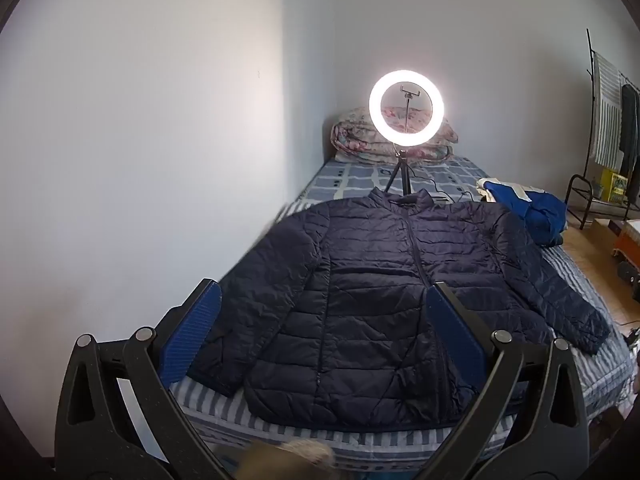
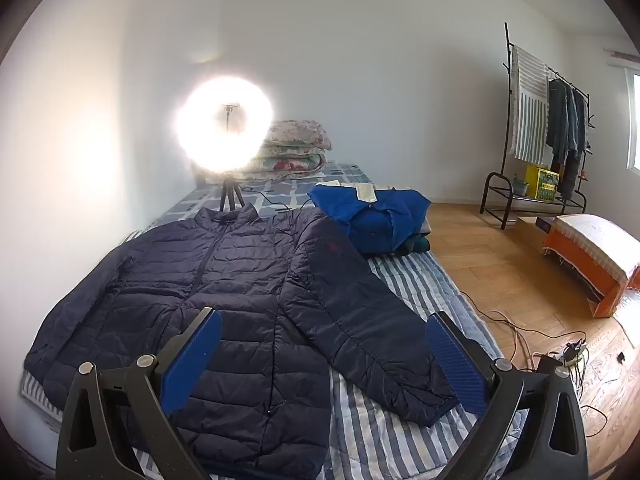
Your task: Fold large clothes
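A dark navy quilted puffer jacket [image 1: 372, 280] lies flat, front up and zipped, on a striped bed [image 1: 304, 432], both sleeves spread out; it also shows in the right wrist view [image 2: 224, 304]. My left gripper [image 1: 322, 320] is open and empty, held above the jacket's lower left half. My right gripper [image 2: 324, 352] is open and empty, held above the jacket's lower right body and its right sleeve [image 2: 372, 332], whose cuff lies near the bed's right side.
A lit ring light [image 1: 406, 114] on a small tripod stands behind the collar. Folded blue clothes [image 2: 372, 216] lie at the right, folded floral quilts [image 2: 296, 148] at the bed's head. A wall runs along the left. Clothes rack [image 2: 536, 128], orange stool [image 2: 592, 260] and floor cables [image 2: 560, 348] are at the right.
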Tool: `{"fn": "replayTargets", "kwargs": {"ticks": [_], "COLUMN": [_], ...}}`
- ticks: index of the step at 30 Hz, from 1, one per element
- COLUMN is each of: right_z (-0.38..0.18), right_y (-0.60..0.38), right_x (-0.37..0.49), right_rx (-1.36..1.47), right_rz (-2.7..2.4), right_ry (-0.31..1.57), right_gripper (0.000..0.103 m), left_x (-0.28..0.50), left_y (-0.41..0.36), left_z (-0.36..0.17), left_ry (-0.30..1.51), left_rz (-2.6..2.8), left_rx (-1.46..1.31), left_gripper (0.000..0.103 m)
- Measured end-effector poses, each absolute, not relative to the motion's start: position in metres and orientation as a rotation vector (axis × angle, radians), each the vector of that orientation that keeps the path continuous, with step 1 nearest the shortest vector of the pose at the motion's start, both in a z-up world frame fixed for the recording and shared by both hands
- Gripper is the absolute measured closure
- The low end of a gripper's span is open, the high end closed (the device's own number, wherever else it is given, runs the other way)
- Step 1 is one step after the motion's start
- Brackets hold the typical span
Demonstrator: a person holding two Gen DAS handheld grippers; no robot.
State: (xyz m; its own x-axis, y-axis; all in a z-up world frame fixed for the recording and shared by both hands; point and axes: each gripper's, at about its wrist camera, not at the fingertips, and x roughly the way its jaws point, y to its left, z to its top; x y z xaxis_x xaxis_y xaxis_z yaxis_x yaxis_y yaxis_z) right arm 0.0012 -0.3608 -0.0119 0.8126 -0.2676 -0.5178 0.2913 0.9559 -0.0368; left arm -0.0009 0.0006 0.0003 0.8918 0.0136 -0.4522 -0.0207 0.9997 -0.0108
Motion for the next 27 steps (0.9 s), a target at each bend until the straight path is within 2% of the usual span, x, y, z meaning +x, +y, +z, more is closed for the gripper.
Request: {"fn": "replayTargets", "kwargs": {"ticks": [27], "right_z": [-0.012], "right_y": [-0.359], "right_x": [-0.001], "right_rx": [0.054], "right_rz": [-0.296], "right_ry": [0.554], "right_gripper": [0.000], "left_x": [-0.004], "left_y": [0.002], "left_z": [0.017], "left_ry": [0.415], "left_rz": [0.047], "left_rx": [0.019], "left_gripper": [0.000]}}
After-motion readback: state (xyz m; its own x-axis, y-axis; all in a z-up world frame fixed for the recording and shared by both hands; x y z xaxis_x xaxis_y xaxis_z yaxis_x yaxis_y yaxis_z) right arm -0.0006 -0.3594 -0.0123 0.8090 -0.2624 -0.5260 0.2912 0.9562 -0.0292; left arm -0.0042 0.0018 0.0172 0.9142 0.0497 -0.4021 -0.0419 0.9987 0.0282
